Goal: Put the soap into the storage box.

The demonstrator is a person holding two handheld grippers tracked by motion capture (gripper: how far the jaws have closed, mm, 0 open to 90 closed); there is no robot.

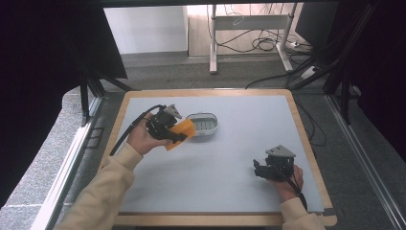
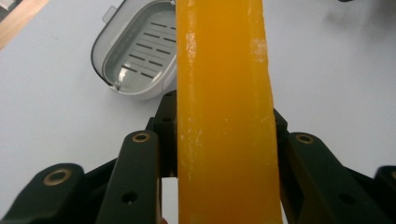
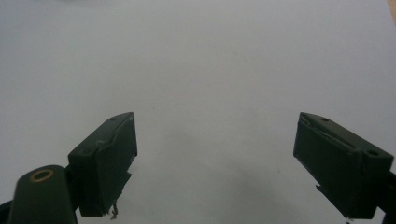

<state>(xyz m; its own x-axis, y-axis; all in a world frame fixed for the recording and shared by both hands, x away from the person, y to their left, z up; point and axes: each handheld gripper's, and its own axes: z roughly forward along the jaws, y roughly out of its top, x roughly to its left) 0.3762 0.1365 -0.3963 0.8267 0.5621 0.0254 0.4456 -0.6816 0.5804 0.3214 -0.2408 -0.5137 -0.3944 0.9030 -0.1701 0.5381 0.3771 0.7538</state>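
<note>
Orange soap bar [image 2: 223, 112], stiff, likely slippery, is clamped across its narrow sides by the left gripper [image 1: 178, 136]; right gripper [image 3: 224, 163] gapes empty.

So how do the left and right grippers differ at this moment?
The left gripper is shut on an orange bar of soap; the right gripper stands open with nothing between its jaws. The left is raised beside the grey soap dish; the right sits low over bare table. Both have black jaws and are hand-held.

Orange soap bar [image 2: 224, 112] cut off at top and bottom edges.
</note>
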